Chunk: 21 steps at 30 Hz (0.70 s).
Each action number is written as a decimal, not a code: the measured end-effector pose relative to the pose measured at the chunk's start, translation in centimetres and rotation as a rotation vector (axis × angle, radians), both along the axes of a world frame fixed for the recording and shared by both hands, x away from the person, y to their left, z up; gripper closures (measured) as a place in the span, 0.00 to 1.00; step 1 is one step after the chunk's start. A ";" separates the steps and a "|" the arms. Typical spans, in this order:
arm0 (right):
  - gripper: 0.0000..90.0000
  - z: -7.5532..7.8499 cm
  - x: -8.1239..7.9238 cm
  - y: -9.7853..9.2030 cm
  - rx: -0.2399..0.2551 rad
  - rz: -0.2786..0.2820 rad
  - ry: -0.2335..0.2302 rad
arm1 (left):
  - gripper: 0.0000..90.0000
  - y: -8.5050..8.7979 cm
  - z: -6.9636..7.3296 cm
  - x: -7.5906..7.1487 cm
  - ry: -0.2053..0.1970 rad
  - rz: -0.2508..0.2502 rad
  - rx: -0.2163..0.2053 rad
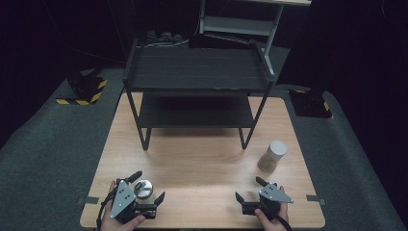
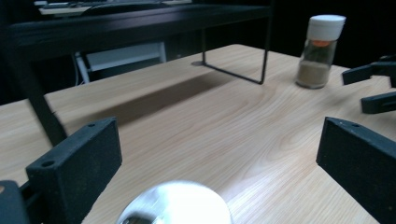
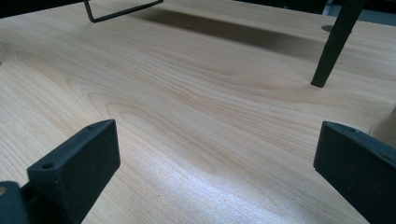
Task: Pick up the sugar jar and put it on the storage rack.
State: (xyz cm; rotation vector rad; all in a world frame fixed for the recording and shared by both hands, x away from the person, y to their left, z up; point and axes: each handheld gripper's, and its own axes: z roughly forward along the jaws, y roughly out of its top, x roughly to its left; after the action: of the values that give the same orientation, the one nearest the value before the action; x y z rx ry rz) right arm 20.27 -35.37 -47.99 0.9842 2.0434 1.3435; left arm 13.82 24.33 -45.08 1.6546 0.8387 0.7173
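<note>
My left gripper [image 1: 148, 186] rests at the table's front left, open, with a small round silver tin [image 1: 143, 188] between its jaws. In the left gripper view the tin [image 2: 175, 205] shows blurred at the bottom, between the spread jaws of the left gripper [image 2: 219, 154], which do not touch it. A spice jar [image 1: 272, 156] with a white lid and brown contents stands upright at the right; the same jar [image 2: 322, 49] appears far off in the left gripper view. My right gripper [image 1: 250, 189] sits open at the front right, below the jar, and the right gripper [image 3: 217, 149] has only bare wood between its jaws.
A black two-tier metal rack [image 1: 197, 72] stands at the back middle of the wooden table [image 1: 202, 159]; its front legs come down near mid-table, and one leg [image 3: 336, 42] is ahead of the right gripper. Grey carpet surrounds the table.
</note>
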 end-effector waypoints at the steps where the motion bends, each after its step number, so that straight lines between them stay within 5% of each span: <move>1: 0.01 0.0 0.0 0.0 0.000 0.000 0.000 | 0.01 0.0 0.0 0.0 0.000 0.000 0.000; 21: 0.01 0.1 0.1 -0.1 -0.006 -0.018 0.006 | 0.02 1.0 -3.5 -0.7 0.032 0.033 -0.007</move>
State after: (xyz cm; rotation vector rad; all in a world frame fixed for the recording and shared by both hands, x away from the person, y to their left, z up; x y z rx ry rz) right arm 20.33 -35.49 -47.88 1.0029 2.0376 1.3262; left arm 13.13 25.37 -48.59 1.6534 0.8922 0.7120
